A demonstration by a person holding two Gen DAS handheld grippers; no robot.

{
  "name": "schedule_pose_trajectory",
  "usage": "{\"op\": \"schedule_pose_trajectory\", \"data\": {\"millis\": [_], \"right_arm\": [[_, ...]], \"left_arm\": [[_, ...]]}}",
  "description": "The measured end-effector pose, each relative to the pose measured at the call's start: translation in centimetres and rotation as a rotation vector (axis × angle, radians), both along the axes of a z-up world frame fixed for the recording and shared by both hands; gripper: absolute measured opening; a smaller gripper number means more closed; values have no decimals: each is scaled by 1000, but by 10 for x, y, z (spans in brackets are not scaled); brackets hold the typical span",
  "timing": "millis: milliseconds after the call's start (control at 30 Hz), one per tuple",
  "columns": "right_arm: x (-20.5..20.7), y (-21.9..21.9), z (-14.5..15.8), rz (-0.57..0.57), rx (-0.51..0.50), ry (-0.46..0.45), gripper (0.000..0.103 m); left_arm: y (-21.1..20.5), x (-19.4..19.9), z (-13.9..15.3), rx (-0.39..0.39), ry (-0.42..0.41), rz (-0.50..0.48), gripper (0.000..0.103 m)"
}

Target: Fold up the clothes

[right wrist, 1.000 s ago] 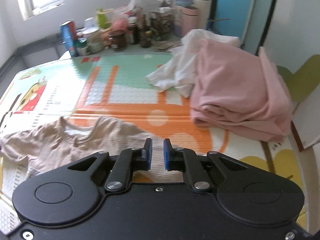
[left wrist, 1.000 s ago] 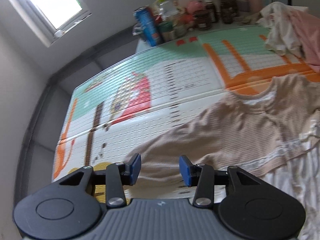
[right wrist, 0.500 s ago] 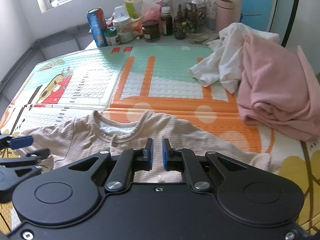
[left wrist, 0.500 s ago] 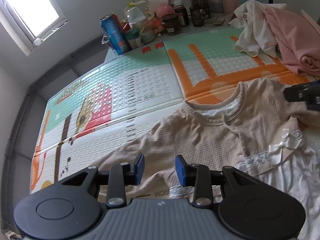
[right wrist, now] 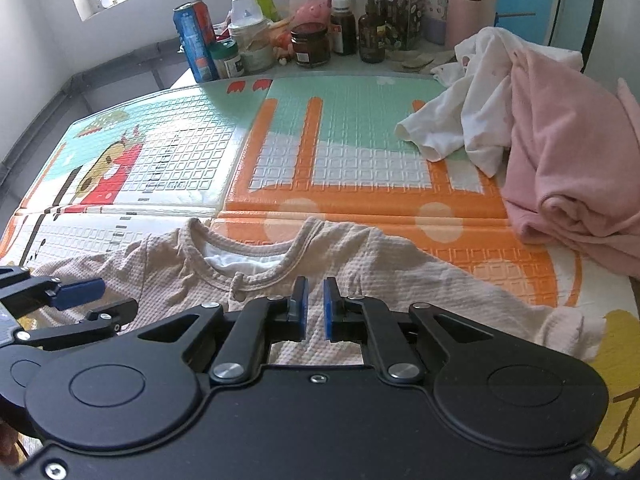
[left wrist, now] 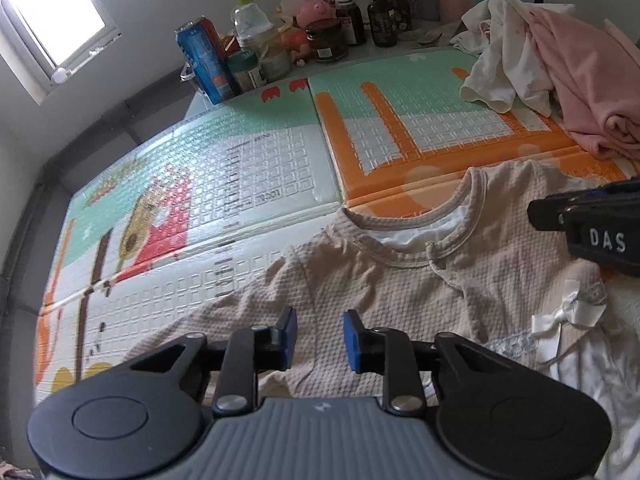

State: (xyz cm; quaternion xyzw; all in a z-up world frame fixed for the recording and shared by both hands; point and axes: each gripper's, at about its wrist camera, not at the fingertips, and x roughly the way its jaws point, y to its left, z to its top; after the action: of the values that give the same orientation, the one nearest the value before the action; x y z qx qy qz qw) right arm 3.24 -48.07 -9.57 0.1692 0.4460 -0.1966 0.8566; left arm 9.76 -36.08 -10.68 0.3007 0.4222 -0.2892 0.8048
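Left gripper (left wrist: 318,338), fingers (left wrist: 287,336) apart, over beige shirt (left wrist: 400,280).

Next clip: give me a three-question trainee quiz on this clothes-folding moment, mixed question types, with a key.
1. True or false: the left tongs stand open over the beige top.
2. Multiple choice: the pink garment lies (A) in the right tongs, (B) heaped at the mat's right side, (C) under the beige top.
3. Short answer: what small trim shows on the beige top near the white fabric?

Key:
1. True; the blue pads are apart with nothing between them.
2. B; it is bunched on the play mat beside a white garment.
3. A white bow.
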Motion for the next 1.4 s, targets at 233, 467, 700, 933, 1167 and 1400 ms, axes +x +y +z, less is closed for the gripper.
{"op": "schedule_pose_trajectory", "data": {"millis": [233, 467, 700, 933, 1167, 1400], "right_arm": [[8, -6, -17, -19, 12, 9, 7], [15, -18, -36, -37, 23, 30, 7], [21, -29, -48, -53, 24, 47, 6], [17, -50, -52, -86, 52, 38, 0], [9, -69, -54, -130, 57, 31, 0], [-9, -80, -41, -170, 46, 8, 1]], "left_arm": [[-7, 9, -18, -12, 38, 18, 23], [-17, 24, -34, -40, 86, 23, 23], [-17, 40, -35, -69, 117, 55, 26], [-12, 56, -35, -94, 152, 96, 26], [-6, 64, -37, -95, 154, 136, 39], [-7, 56, -25, -101, 126, 109, 26]]}}
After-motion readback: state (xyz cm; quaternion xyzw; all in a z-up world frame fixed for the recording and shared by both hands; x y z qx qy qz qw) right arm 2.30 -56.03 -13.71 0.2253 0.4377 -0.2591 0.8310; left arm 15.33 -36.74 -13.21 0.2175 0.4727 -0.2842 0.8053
